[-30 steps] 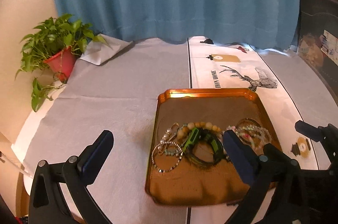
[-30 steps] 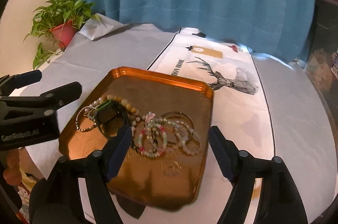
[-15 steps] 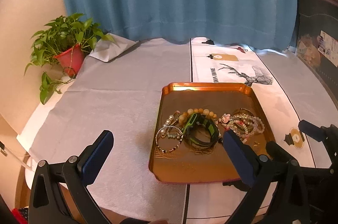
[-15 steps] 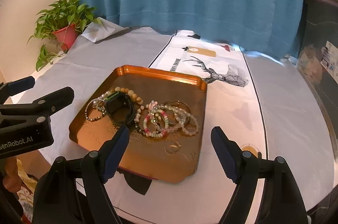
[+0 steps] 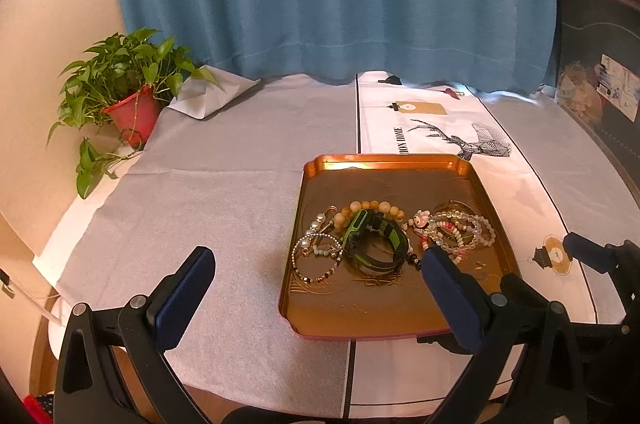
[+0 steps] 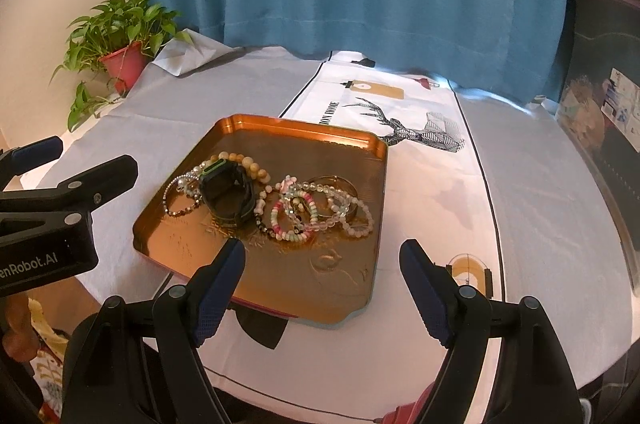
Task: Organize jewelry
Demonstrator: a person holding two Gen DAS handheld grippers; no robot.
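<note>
Round table, covered by a grey cloth reaching to its near edge. Over the cloth, centre to right of the frame: a white runner with black border lines, a stag print and lettering. Straddling the cloth and the runner's left edge: a copper-coloured tray, raised rim, holding jewellery. Far left edge of the table, upper left of the frame: a potted plant in a red pot, vines trailing down.
</note>
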